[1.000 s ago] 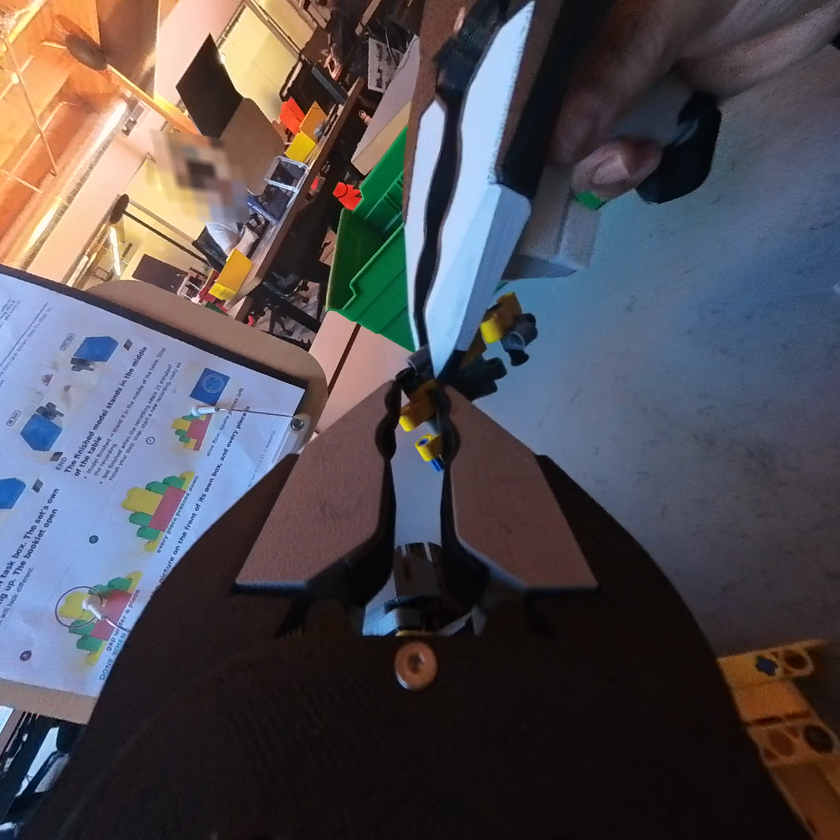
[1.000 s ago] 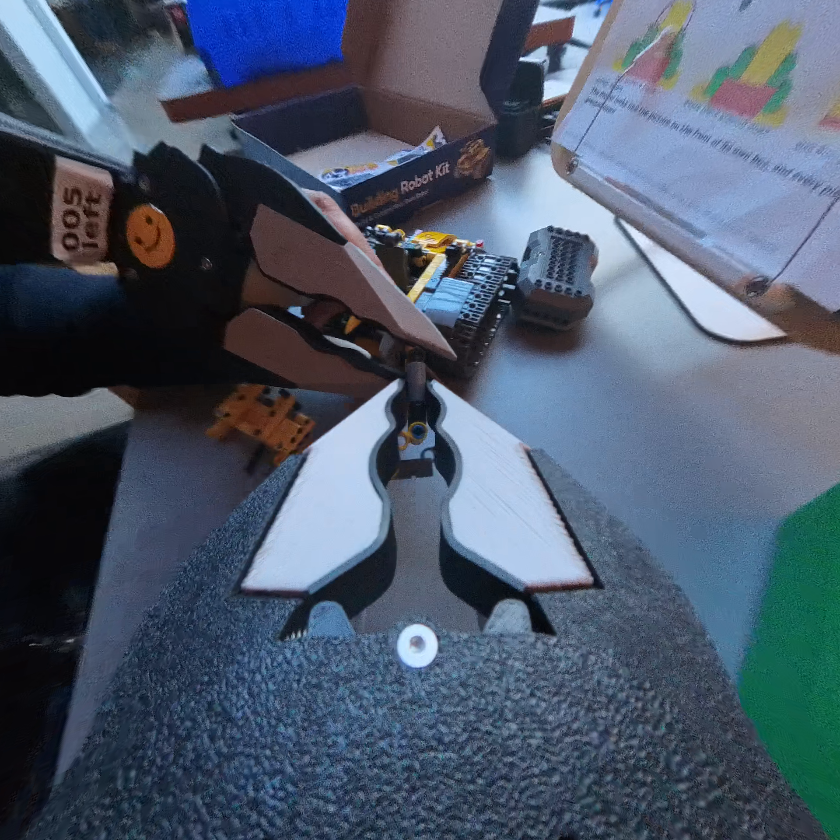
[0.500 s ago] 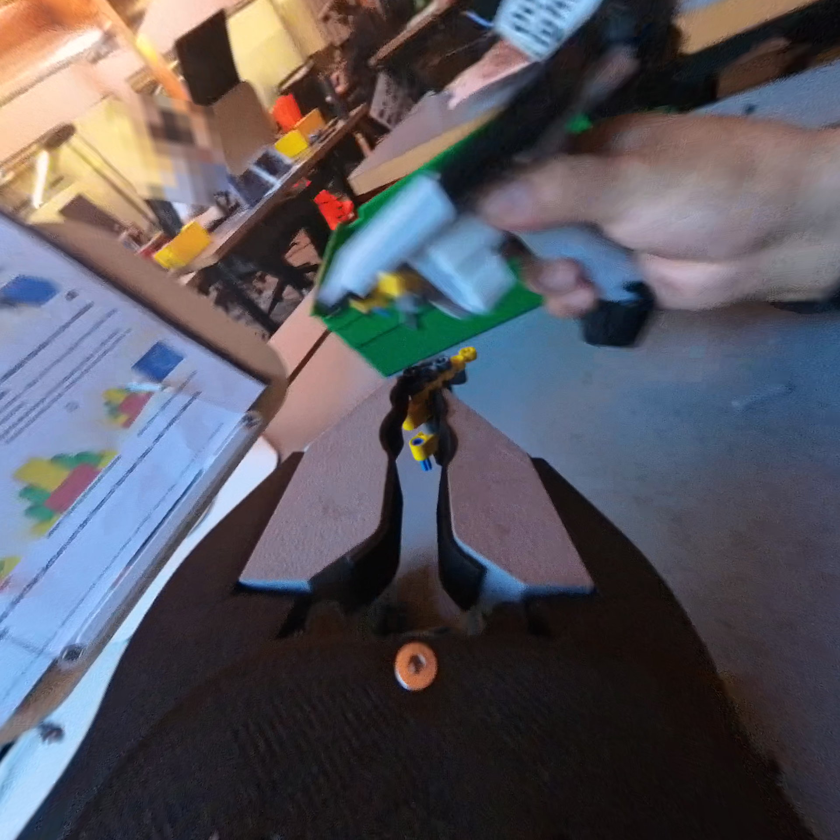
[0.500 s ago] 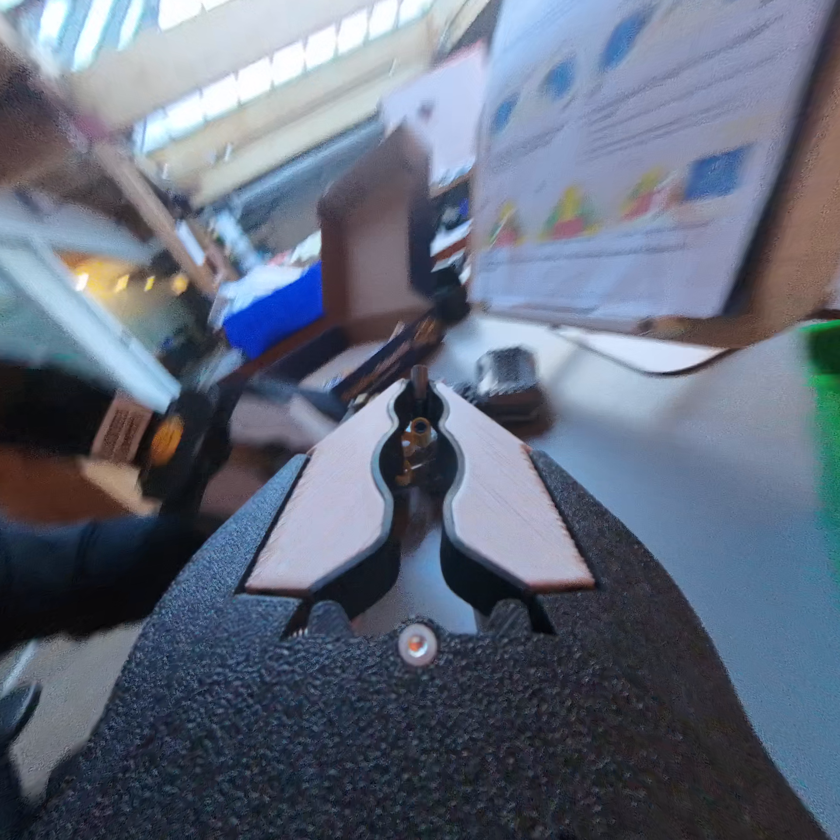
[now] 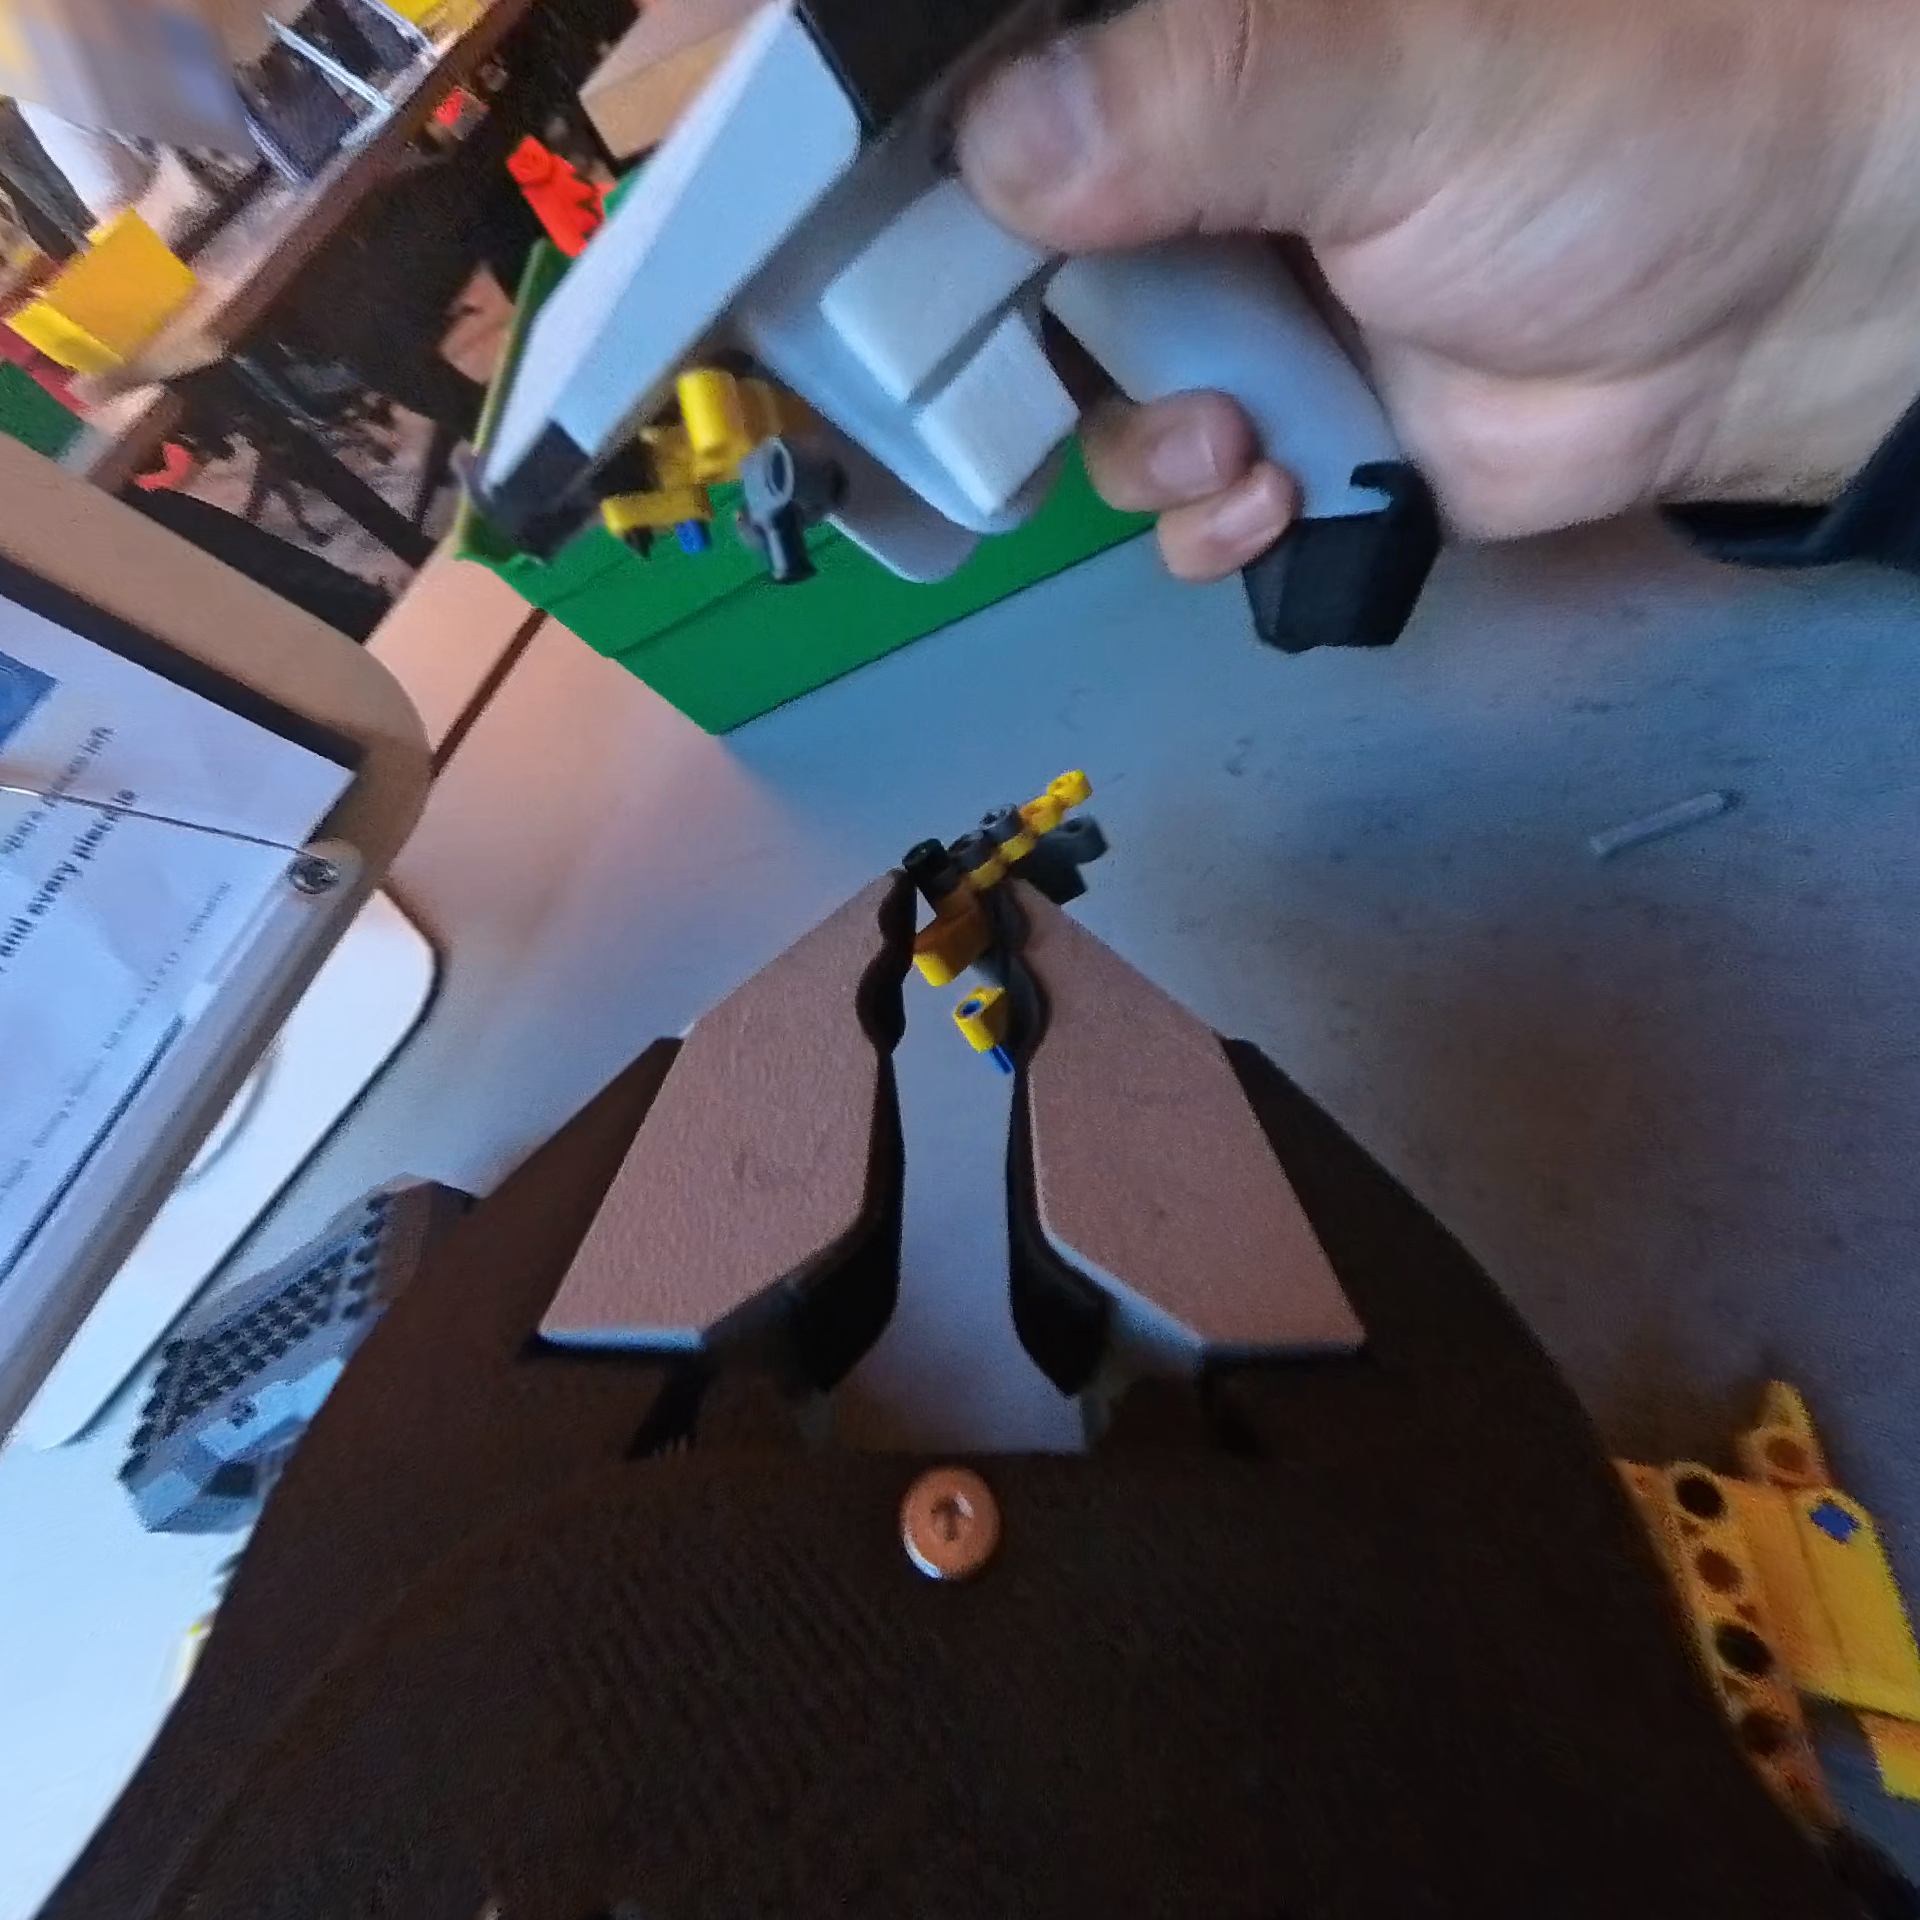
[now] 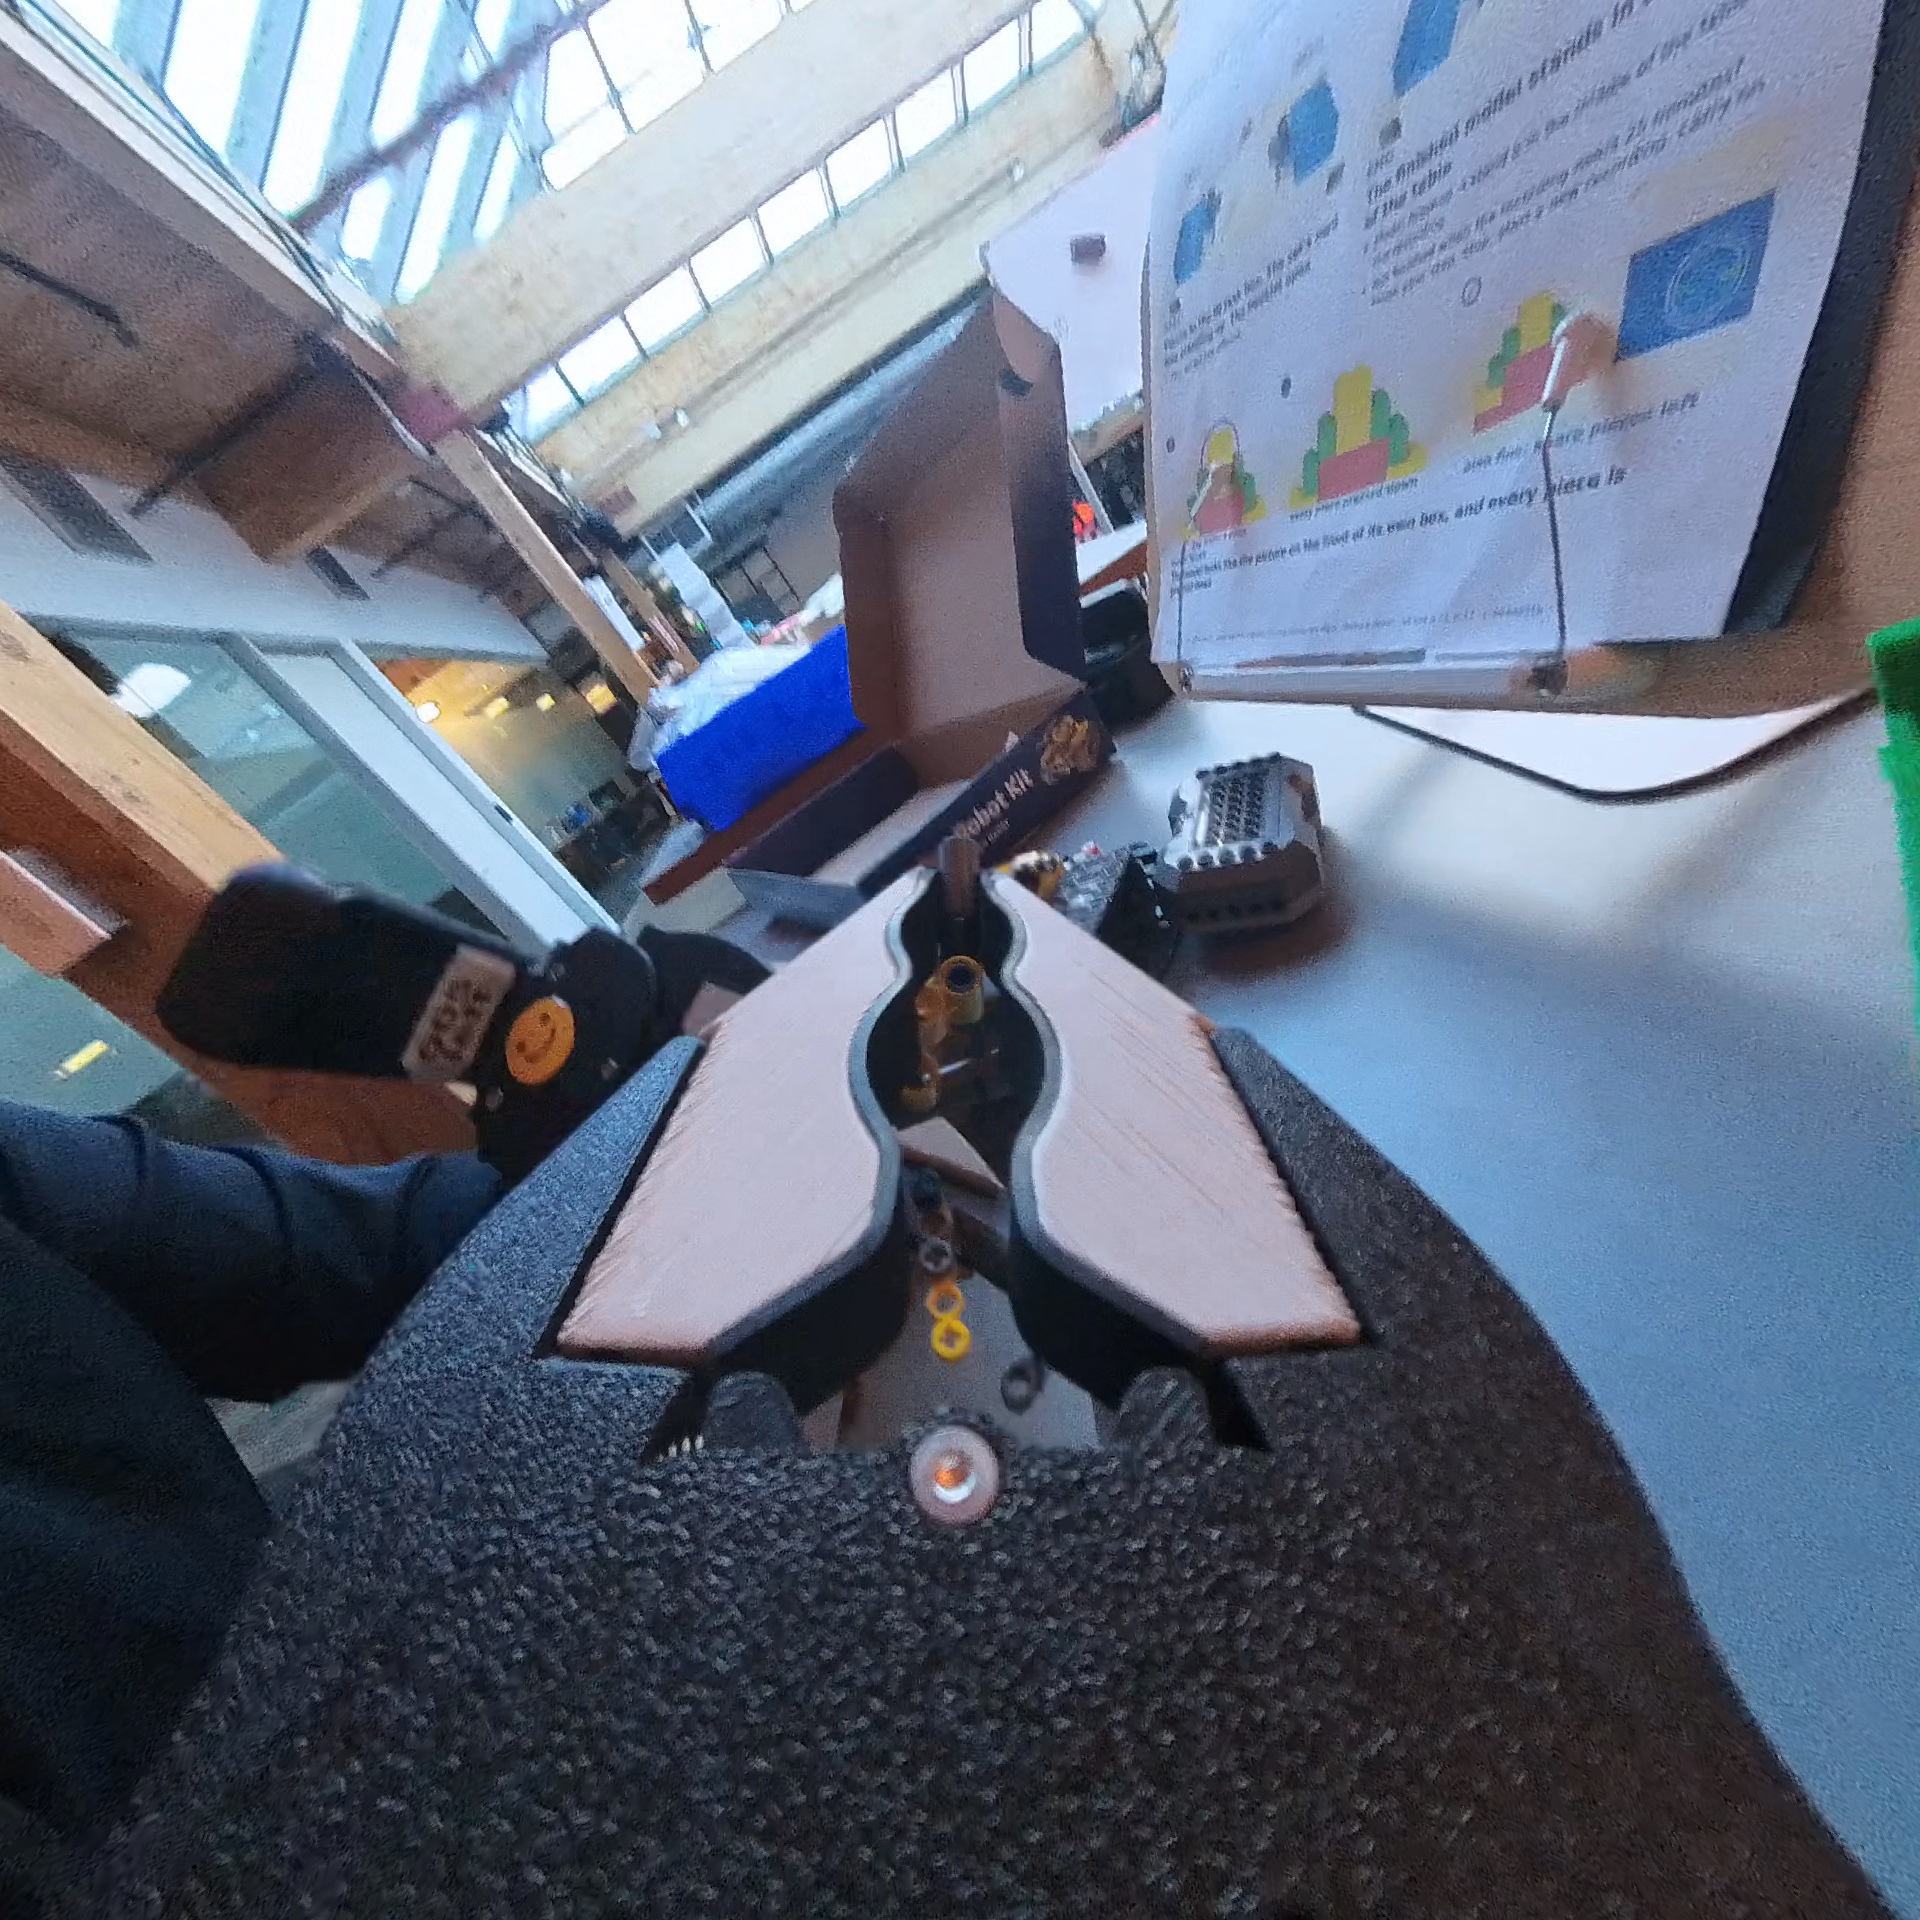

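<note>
My left gripper (image 5: pixel 961 894) is shut on a small yellow, black and grey brick assembly (image 5: pixel 971 920) and holds it above the grey table (image 5: pixel 1455 1039). My right gripper (image 6: pixel 956 883) is shut on another small yellow and black piece (image 6: pixel 951 997). In the left wrist view the right gripper (image 5: pixel 520 488) is up and to the left, held by a bare hand (image 5: pixel 1455 229), with its yellow and grey piece (image 5: pixel 717 457) hanging from the tips. The two grippers are apart. The left gripper's black body (image 6: pixel 468 1029) shows below and left of the right one.
A tilted instruction board (image 5: pixel 156 883) stands at the left and also shows in the right wrist view (image 6: pixel 1455 364). A green bin (image 5: pixel 831 644) sits behind. A grey battery block (image 6: pixel 1242 831), a dark model (image 6: pixel 1101 883), an open cardboard box (image 6: pixel 935 623) and yellow beams (image 5: pixel 1787 1579) lie on the table. There is about 9 centimeters between the tips of the two grippers.
One second ago the two grippers met tip to tip on one small assembly. They have pulled apart, each shut on a piece, and the right gripper has risen.
</note>
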A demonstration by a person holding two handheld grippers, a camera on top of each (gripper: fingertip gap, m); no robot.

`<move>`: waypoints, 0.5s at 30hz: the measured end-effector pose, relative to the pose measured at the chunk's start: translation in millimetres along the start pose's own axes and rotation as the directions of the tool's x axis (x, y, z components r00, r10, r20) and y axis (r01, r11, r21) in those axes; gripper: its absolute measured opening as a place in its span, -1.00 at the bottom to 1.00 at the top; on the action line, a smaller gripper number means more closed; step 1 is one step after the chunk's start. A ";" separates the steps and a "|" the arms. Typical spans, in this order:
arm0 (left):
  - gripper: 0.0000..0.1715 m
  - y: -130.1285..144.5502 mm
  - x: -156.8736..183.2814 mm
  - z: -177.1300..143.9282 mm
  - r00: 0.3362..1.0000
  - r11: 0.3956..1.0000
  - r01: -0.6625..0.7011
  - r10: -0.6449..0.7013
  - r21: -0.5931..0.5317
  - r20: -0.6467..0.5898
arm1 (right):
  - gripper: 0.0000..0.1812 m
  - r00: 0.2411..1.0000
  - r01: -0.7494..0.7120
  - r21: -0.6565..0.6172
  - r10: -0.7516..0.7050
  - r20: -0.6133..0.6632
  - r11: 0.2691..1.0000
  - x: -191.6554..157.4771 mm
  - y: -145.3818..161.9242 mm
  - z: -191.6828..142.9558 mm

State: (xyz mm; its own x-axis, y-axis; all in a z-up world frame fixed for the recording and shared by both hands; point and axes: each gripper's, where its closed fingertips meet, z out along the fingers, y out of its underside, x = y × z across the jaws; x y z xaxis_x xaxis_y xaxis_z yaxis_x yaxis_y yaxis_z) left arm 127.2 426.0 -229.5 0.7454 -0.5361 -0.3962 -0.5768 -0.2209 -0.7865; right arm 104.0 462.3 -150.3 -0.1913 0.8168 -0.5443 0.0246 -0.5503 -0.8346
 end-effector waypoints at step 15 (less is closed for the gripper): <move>-0.63 5.9 -17.8 -19.7 0.984 0.984 0.176 -0.177 -0.022 -0.018 | -0.95 0.928 0.129 -0.517 -0.287 -0.239 0.846 45.3 75.0 -2.2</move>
State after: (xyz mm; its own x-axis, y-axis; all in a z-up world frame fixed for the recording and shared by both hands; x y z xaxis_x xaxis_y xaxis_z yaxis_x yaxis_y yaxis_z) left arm 104.0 418.2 -217.8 0.8293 -0.5035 -0.2424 -0.4437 -0.3296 -0.8334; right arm 99.3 458.4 -237.6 0.0498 0.9570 -0.2858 0.5035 -0.2712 -0.8203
